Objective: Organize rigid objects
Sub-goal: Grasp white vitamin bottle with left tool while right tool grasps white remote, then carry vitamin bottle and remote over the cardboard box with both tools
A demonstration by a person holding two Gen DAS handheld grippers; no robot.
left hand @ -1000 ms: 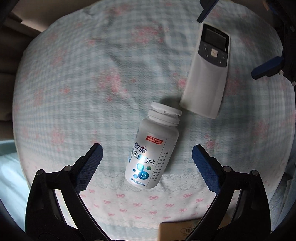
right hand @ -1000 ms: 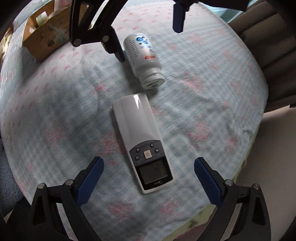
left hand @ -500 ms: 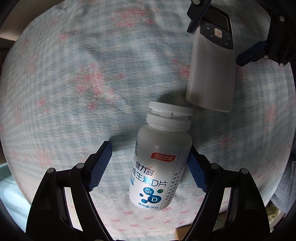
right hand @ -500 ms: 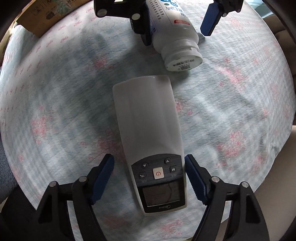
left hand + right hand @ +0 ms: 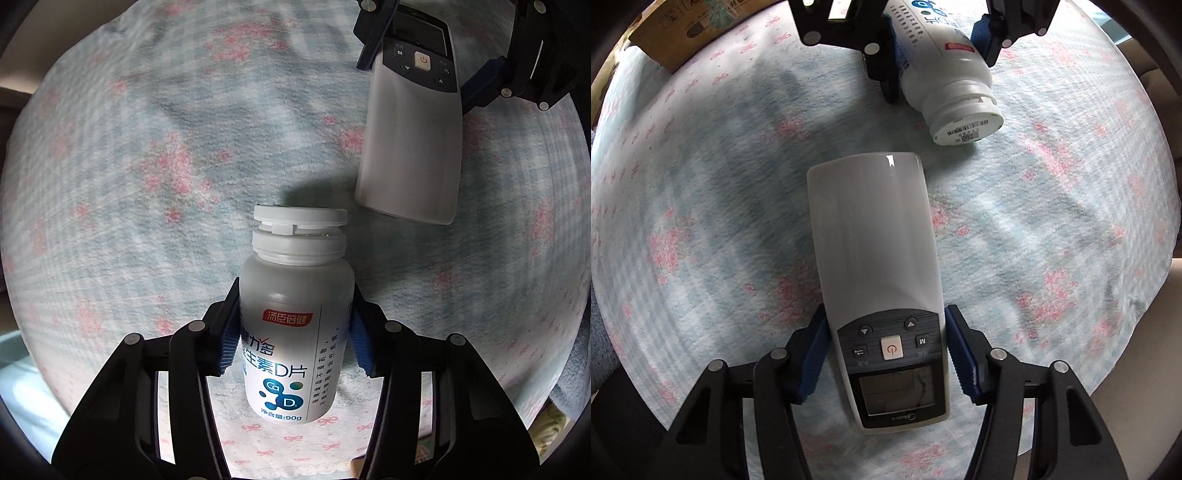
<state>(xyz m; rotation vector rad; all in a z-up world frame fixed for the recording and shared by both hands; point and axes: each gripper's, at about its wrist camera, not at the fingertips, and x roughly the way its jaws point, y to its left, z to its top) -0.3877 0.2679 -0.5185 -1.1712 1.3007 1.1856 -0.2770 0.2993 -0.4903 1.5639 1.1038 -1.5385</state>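
Observation:
A white pill bottle [image 5: 291, 273] with a blue and red label lies on its side on the checked bedcover [image 5: 147, 166], cap pointing away. My left gripper [image 5: 295, 321] points down over it, its jaws closing, and both blue pads press the bottle's sides. A grey-white remote control [image 5: 875, 240] lies beside the bottle [image 5: 960, 96], with its screen towards me. My right gripper [image 5: 888, 332] is closing on the remote's button end, a pad against each long edge. Each wrist view shows the other gripper: the right gripper [image 5: 424, 66] and the left gripper [image 5: 938, 55].
A cardboard box [image 5: 683, 33] stands on the bedcover beyond the bottle, at the top left of the right wrist view. The bedcover's edge runs down the right side of that view, with a beige surface [image 5: 1145, 332] below it.
Both grippers came down closer to the bedcover. The left jaws closed from wide apart onto the bottle, and the right jaws closed in around the remote.

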